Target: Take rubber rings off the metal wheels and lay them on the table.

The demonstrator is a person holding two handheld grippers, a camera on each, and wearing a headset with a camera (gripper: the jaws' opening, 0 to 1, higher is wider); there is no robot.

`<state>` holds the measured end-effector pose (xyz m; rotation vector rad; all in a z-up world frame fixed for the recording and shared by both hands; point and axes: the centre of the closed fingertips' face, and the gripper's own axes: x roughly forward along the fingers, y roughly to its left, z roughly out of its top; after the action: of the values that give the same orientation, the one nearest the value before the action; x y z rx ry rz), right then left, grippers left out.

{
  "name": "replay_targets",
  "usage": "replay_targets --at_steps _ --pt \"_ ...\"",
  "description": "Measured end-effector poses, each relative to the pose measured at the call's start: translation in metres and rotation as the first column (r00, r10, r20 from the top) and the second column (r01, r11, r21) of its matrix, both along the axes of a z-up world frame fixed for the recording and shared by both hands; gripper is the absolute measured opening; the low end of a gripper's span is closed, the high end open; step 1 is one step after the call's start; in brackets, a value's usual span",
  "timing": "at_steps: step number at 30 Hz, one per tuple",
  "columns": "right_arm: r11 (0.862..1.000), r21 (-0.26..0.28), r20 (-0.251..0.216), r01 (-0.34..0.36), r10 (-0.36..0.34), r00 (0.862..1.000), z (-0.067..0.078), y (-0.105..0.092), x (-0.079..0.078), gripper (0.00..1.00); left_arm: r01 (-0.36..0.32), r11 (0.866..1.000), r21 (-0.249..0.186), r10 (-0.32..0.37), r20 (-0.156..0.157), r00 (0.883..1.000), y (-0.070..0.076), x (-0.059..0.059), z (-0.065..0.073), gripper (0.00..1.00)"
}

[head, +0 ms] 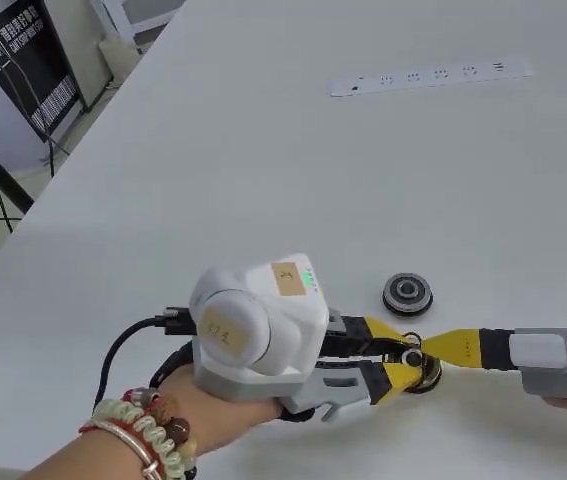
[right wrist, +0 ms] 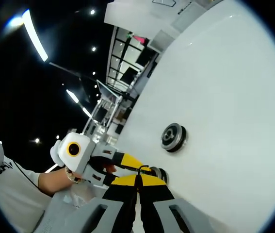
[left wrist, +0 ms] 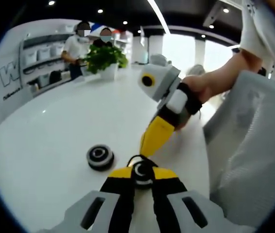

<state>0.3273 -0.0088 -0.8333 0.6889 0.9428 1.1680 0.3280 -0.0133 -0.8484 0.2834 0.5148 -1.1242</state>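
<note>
My left gripper [head: 413, 367] comes in from the lower left with its yellow jaws shut on a small metal wheel [left wrist: 142, 174]. My right gripper [head: 427, 352] reaches in from the right. Its jaws are pressed together on the black rubber ring [left wrist: 135, 158] at the top of that wheel, and the ring lifts into a small loop. In the right gripper view my right gripper [right wrist: 138, 178] meets the held wheel [right wrist: 159, 173]. A second wheel [head: 407, 292] with its black ring on lies flat on the white table [head: 263, 150], just beyond both grippers.
A white power strip [head: 430, 76] lies far back on the table. The table's left edge [head: 73, 150] runs diagonally, with a banner stand [head: 23, 60] on the floor beyond it. Two people and a potted plant [left wrist: 103, 57] are at the far end.
</note>
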Motion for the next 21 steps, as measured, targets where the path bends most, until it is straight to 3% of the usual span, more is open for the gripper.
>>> replay_targets --at_steps 3,7,8,14,17,19,21 --pt "1.000 -0.016 -0.003 0.020 -0.020 1.000 -0.002 -0.002 0.000 0.00 -0.003 1.000 0.003 0.003 -0.015 1.000 0.000 0.000 0.000 0.14" --pt "0.999 -0.032 0.001 0.029 -0.029 1.000 -0.003 -0.003 -0.002 0.00 -0.028 1.000 0.009 0.028 -0.077 0.997 -0.002 -0.001 0.001 0.17" --pt "0.999 -0.038 0.009 0.024 -0.024 1.000 -0.002 -0.002 -0.003 0.00 -0.022 1.000 0.017 0.023 -0.078 0.997 -0.002 0.000 0.002 0.17" --pt "0.999 -0.031 0.006 0.032 -0.032 0.999 0.004 -0.006 -0.001 0.00 0.013 1.000 0.027 -0.012 -0.028 1.000 -0.001 -0.002 0.016 0.17" --pt "0.998 -0.041 0.010 0.054 -0.054 0.999 0.006 -0.009 0.001 0.00 0.011 1.000 0.002 -0.011 -0.024 1.000 -0.001 -0.001 0.030 0.19" --pt "0.997 -0.041 0.009 0.066 -0.066 0.998 0.006 -0.012 0.003 0.00 0.006 1.000 -0.009 -0.006 -0.020 1.000 -0.001 -0.001 0.035 0.29" --pt "0.996 -0.044 0.016 0.079 -0.078 0.997 0.009 -0.017 0.003 0.00 0.002 1.000 -0.015 -0.002 0.017 1.000 -0.001 0.000 0.047 0.37"
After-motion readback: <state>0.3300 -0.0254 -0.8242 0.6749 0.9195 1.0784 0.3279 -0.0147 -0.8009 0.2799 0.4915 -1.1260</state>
